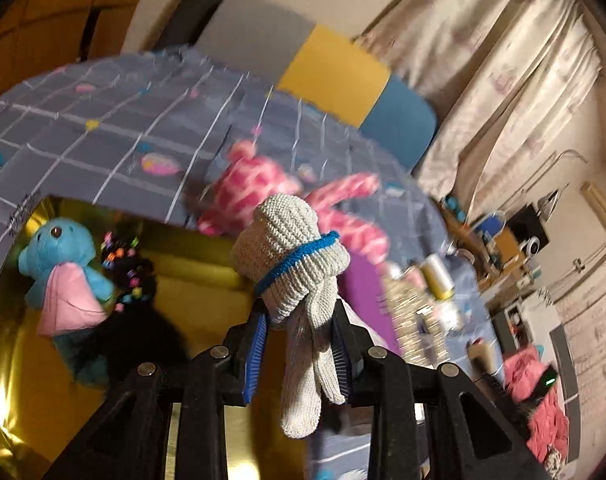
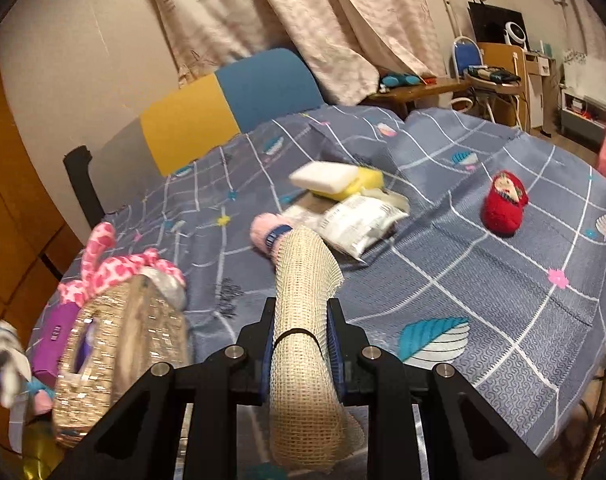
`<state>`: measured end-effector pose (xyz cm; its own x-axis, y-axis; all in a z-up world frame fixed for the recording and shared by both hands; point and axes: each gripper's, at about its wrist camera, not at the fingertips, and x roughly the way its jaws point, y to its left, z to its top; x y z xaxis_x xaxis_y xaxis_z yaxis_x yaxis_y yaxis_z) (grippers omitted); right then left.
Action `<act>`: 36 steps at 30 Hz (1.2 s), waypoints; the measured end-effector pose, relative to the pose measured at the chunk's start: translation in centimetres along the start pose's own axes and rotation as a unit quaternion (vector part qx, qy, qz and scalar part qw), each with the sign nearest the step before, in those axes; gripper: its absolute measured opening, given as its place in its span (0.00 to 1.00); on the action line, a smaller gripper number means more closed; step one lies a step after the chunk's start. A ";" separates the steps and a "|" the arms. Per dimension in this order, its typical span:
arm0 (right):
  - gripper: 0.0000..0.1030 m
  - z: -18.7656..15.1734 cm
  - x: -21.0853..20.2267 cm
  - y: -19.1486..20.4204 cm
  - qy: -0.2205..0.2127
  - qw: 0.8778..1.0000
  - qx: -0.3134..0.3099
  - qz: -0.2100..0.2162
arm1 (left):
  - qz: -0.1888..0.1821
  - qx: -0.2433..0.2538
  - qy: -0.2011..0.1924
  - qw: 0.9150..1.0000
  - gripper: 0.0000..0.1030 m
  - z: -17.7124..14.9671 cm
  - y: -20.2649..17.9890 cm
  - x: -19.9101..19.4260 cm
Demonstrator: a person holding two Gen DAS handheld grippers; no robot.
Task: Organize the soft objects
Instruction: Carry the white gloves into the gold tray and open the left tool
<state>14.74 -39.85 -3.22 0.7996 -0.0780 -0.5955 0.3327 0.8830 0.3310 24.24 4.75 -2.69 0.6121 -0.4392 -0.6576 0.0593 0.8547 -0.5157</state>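
My left gripper (image 1: 301, 312) is shut on a grey knitted glove (image 1: 291, 240) with a blue band, held above the edge of a gold box (image 1: 191, 280). The box holds a blue plush toy (image 1: 59, 264) and a black beaded item (image 1: 131, 276). A pink-and-white plush (image 1: 259, 188) lies on the bed beyond; it also shows in the right wrist view (image 2: 115, 268). My right gripper (image 2: 301, 320) is shut on a beige mesh roll (image 2: 303, 320), raised over the bed. A red doll (image 2: 503, 204), sponges (image 2: 335, 178) and a pink fuzzy item (image 2: 265, 234) lie ahead.
A grey-blue checked bedspread (image 2: 483, 280) covers the surface. A woven glittery basket (image 2: 119, 360) and a purple object (image 2: 55, 344) stand at left. A printed packet (image 2: 359, 220) lies under the sponges. A yellow-blue headboard (image 2: 231, 108), curtains and a cluttered desk (image 2: 423, 88) stand behind.
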 end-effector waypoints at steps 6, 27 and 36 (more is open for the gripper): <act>0.22 0.7 -2.9 2.9 -0.028 0.999 -0.025 0.020 | 0.039 0.029 0.065 0.997 0.29 0.3 3.1 3.4; 0.22 -1.8 -6.5 18.9 -0.003 0.974 -0.142 0.179 | 0.030 0.007 0.042 0.999 0.53 -1.2 6.4 1.3; 0.22 -5.0 -3.9 24.9 0.051 0.961 -0.174 0.208 | 0.008 -0.029 0.033 0.999 0.53 -2.8 8.1 -1.5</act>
<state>17.38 -15.25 3.67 0.7679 0.3454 -0.5394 -0.2068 0.9307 0.3017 21.56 11.50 -7.42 0.5590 -0.4438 -0.7004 0.0022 0.8455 -0.5340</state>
